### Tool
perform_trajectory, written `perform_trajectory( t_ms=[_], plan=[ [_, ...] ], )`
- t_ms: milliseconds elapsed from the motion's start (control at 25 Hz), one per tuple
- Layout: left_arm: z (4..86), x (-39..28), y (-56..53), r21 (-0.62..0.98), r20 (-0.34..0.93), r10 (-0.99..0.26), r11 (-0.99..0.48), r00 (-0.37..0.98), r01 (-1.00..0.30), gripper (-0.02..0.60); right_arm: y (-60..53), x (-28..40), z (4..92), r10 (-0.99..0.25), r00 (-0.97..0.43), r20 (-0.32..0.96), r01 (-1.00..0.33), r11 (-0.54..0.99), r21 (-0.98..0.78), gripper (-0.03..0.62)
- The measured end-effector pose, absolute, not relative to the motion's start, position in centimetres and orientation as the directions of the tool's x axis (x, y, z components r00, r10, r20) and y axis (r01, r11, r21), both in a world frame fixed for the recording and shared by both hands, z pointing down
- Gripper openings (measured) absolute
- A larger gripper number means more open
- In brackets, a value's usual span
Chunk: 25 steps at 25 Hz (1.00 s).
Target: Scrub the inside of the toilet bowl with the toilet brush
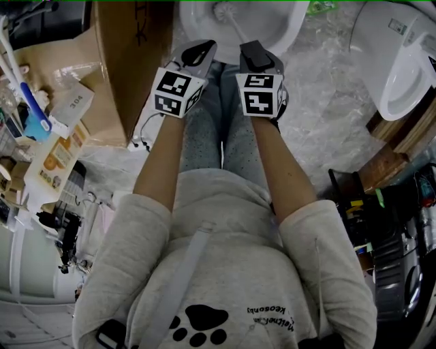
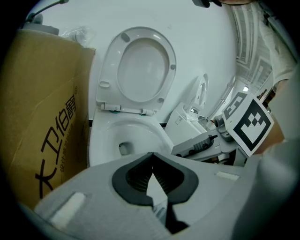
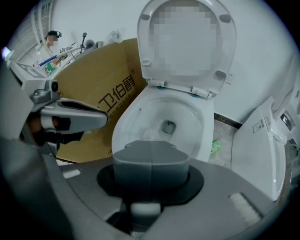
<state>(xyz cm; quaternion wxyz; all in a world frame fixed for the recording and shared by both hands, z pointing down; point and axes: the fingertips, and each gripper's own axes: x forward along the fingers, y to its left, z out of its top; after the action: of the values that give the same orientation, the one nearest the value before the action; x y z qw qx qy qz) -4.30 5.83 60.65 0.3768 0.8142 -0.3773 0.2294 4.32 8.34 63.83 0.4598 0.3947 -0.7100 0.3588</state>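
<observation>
The white toilet bowl (image 1: 291,28) lies at the top of the head view, straight ahead of both grippers. A toilet brush (image 1: 230,20) reaches into it, bristle head down in the bowl and handle running back to my right gripper (image 1: 257,54), which is shut on the handle. In the right gripper view the bristles (image 3: 151,135) show pale just beyond the closed jaws (image 3: 151,157), inside the bowl (image 3: 206,126). My left gripper (image 1: 197,52) hovers beside the right one, before the bowl's front rim. Its jaws (image 2: 151,158) meet at the tips and hold nothing, with the bowl (image 2: 101,136) ahead.
The seat and lid (image 3: 187,47) stand raised against the wall. A tall cardboard box (image 1: 129,61) crowds the bowl's left side. Another white toilet (image 1: 402,61) stands to the right, a green scrap (image 3: 215,147) between them. Cluttered shelves (image 1: 41,136) sit far left; a person (image 3: 49,44) stands behind.
</observation>
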Motion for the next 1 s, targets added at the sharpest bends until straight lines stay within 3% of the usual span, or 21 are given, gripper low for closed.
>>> perform_trajectory(
  t_ms=[1000],
  plan=[
    [61.9, -5.7, 1.7, 0.453, 0.674, -0.449, -0.375, 0.586, -0.809, 0.005, 0.6, 3.1, 65.1, -0.243, -0.277, 0.930, -0.875, 0.463, -0.140, 0.150]
  ],
)
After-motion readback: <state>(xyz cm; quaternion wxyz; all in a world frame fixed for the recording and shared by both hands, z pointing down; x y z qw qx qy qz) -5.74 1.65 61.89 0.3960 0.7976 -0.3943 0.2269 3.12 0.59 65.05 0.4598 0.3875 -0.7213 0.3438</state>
